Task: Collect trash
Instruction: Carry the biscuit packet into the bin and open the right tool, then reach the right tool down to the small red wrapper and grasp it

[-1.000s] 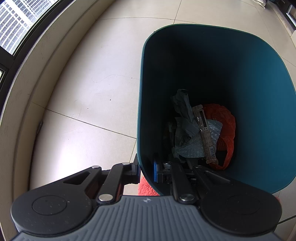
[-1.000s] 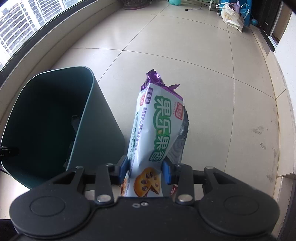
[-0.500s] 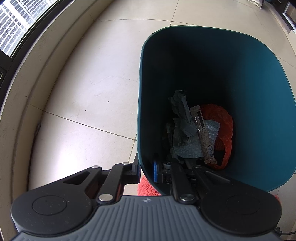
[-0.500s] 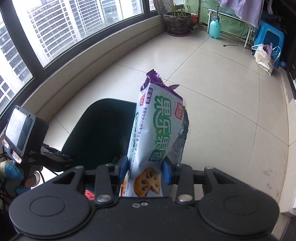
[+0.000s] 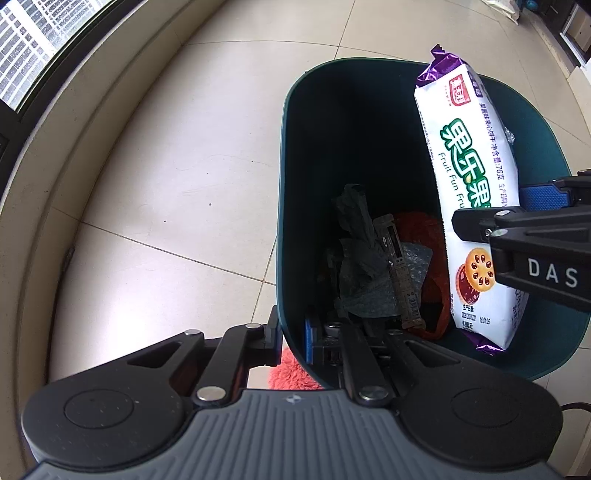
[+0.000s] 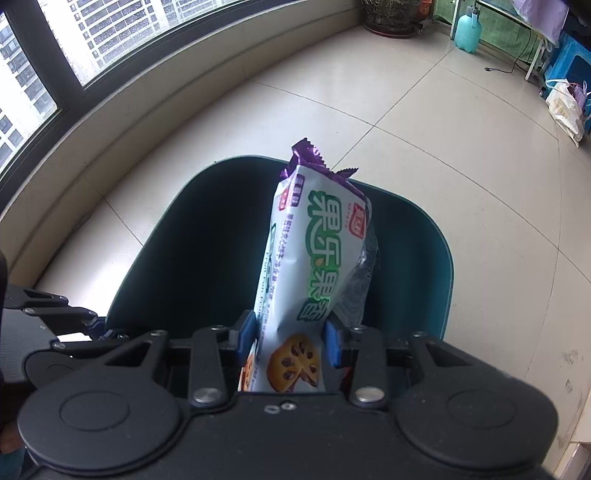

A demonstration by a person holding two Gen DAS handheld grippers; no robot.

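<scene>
A dark teal trash bin (image 5: pixel 291 155) stands on the tiled floor. My left gripper (image 5: pixel 291 334) is shut on its near rim, one finger outside and one inside. Inside lie grey crumpled wrap (image 5: pixel 356 258), a long wrapper strip (image 5: pixel 397 269) and a red plastic bag (image 5: pixel 424 236). My right gripper (image 6: pixel 289 338) is shut on a white and purple biscuit packet (image 6: pixel 314 258) and holds it above the bin (image 6: pixel 192 258) opening. The packet (image 5: pixel 469 177) and the right gripper (image 5: pixel 517 218) show at the right of the left wrist view.
A curved window sill (image 6: pixel 147 81) and wall run along the left. A red fluffy mat (image 5: pixel 288 376) lies under the bin's near edge. A plant pot (image 6: pixel 391 18), a teal bottle (image 6: pixel 467 31), a blue stool and bags (image 6: pixel 565 107) stand at the far side.
My right gripper has carried the biscuit packet from beside the bin to over its opening, so it now shows in the left wrist view. My left gripper keeps its hold on the rim.
</scene>
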